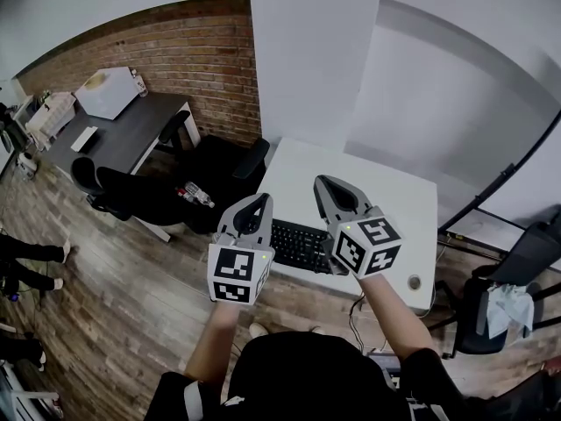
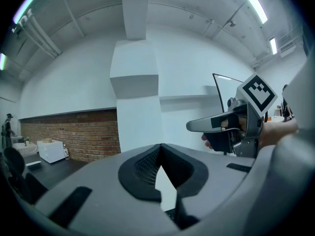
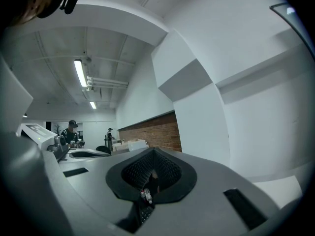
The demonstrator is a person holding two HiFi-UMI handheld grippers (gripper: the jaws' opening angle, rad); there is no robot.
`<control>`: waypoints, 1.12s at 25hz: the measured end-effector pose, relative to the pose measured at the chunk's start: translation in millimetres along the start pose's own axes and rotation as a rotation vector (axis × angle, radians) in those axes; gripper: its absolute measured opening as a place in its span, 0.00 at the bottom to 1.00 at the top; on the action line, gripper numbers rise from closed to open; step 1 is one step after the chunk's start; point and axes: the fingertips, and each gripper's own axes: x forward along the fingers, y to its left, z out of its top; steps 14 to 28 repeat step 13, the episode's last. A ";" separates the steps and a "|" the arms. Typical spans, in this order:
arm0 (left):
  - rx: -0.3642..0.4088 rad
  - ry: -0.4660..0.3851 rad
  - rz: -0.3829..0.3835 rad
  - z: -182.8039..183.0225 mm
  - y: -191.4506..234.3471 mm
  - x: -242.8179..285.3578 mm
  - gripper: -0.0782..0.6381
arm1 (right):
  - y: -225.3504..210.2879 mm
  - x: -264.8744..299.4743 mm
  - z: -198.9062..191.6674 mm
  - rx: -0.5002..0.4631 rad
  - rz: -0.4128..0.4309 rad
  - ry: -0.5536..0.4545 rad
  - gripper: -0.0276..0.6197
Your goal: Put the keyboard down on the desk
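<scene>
Hiding both keyboard (image 1: 298,246) ends — left tongs (image 1: 259,201), right tongs (image 1: 330,185), closed.

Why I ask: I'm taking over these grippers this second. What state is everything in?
Left gripper: shut, empty, level over the near edge of the white rectangular desk.
Right gripper: shut, empty, level beside it.
Black rectangular keyboard: between the two grippers at the desk's near edge; it appears to lie there, unheld.
Done: keyboard seemingly down.
Left: check it sits fully on the desk, then draw both grippers away.
</scene>
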 end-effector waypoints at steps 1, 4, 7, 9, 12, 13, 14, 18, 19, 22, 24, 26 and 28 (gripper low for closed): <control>0.000 0.000 0.000 -0.2 -0.1 0.7 0.13 | -0.4 0.4 -0.3 0.003 0.002 0.001 0.10; 0.001 0.003 -0.002 -1.0 -0.7 3.1 0.13 | -2.2 1.4 -0.4 0.015 0.005 0.001 0.10; 0.000 0.005 -0.003 -1.3 0.2 4.6 0.13 | -3.5 3.4 -1.8 0.014 0.003 0.006 0.10; 0.000 0.007 -0.003 -1.5 0.2 5.5 0.13 | -4.7 3.8 -3.0 0.016 0.002 0.009 0.10; 0.002 0.007 -0.006 -2.1 -1.7 7.6 0.13 | -7.2 3.3 -5.1 0.019 0.002 0.012 0.10; 0.003 0.006 -0.008 -2.2 -2.5 8.4 0.13 | -8.1 3.2 -5.8 0.020 0.002 0.012 0.10; 0.003 0.006 -0.008 -2.2 -2.5 8.4 0.13 | -8.1 3.2 -5.8 0.020 0.002 0.012 0.10; 0.003 0.006 -0.008 -2.2 -2.5 8.4 0.13 | -8.1 3.2 -5.8 0.020 0.002 0.012 0.10; 0.003 0.006 -0.008 -2.2 -2.5 8.4 0.13 | -8.1 3.2 -5.8 0.020 0.002 0.012 0.10; 0.003 0.006 -0.008 -2.2 -2.5 8.4 0.13 | -8.1 3.2 -5.8 0.020 0.002 0.012 0.10; 0.003 0.006 -0.008 -2.2 -2.5 8.4 0.13 | -8.1 3.2 -5.8 0.020 0.002 0.012 0.10; 0.003 0.006 -0.008 -2.2 -2.5 8.4 0.13 | -8.1 3.2 -5.8 0.020 0.002 0.012 0.10; 0.003 0.006 -0.008 -2.2 -2.5 8.4 0.13 | -8.1 3.2 -5.8 0.020 0.002 0.012 0.10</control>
